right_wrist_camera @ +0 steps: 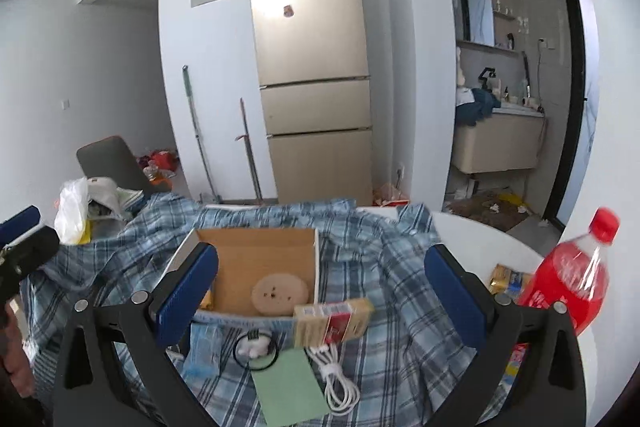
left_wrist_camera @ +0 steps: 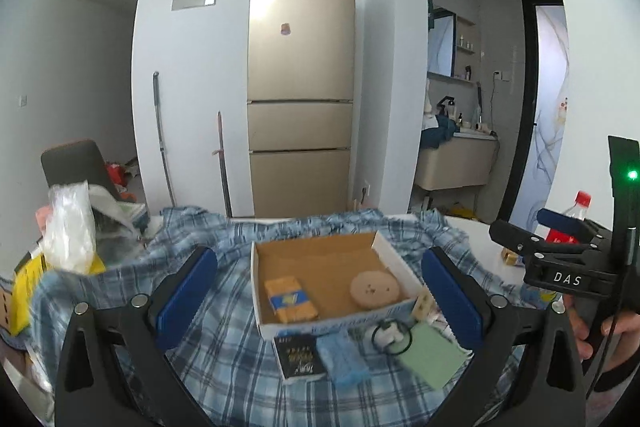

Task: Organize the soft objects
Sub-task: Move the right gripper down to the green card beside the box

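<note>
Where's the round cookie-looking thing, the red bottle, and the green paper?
Round tan pad point(left_wrist_camera: 375, 287), left wrist view, middle of its top face.
Red bottle point(right_wrist_camera: 568, 287), right wrist view, middle of its body.
Green paper point(right_wrist_camera: 290, 387), right wrist view, centre of the sheet.

One cardboard box point(left_wrist_camera: 332, 255), one round puff point(left_wrist_camera: 375, 289), one green card point(left_wrist_camera: 434, 355), one red bottle point(right_wrist_camera: 568, 287), one white cable point(right_wrist_camera: 340, 383).

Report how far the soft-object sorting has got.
Done: a round beige puff and a yellow packet lie in the cardboard box. In hand: nothing; the left hand-held gripper and right hand-held gripper hover open. Left: the blue packet, green cloth and hair tie in front of the box.
</note>
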`<state>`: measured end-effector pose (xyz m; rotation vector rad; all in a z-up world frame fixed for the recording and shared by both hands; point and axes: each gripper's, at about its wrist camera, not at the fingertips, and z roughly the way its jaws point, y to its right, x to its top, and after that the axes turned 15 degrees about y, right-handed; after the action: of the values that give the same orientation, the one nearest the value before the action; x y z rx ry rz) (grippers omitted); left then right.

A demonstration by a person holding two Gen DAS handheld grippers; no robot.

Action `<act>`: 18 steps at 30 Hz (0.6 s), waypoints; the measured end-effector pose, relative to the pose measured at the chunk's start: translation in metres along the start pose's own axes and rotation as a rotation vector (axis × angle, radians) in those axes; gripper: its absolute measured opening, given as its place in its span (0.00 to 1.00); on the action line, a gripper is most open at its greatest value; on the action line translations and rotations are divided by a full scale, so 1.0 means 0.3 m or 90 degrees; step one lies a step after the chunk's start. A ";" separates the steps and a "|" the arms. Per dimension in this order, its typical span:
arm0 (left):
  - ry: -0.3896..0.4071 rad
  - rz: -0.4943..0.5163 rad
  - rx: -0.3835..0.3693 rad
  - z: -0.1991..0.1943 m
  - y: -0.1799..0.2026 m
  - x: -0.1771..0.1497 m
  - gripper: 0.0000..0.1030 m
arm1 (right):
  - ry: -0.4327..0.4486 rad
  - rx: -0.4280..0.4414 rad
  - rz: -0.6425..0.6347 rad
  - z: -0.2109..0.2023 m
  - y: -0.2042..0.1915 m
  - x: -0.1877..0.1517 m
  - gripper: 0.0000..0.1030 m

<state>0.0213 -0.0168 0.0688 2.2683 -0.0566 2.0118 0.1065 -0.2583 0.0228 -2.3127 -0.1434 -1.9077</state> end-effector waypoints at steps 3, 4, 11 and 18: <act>-0.015 -0.010 0.004 0.023 -0.023 -0.062 1.00 | 0.005 -0.003 -0.020 0.006 -0.015 -0.051 1.00; -0.021 -0.007 0.008 0.033 -0.029 -0.081 1.00 | 0.006 0.003 -0.022 0.013 -0.022 -0.068 1.00; -0.054 -0.009 0.018 0.094 -0.078 -0.204 1.00 | -0.038 0.013 -0.053 0.079 -0.055 -0.174 1.00; -0.098 -0.013 0.028 0.163 -0.088 -0.295 1.00 | -0.120 0.043 -0.058 0.147 -0.065 -0.262 1.00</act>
<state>0.0615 0.0002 -0.0261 2.4360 -0.0019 1.8426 0.1310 -0.2306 -0.0615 -2.4761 -0.3332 -1.6903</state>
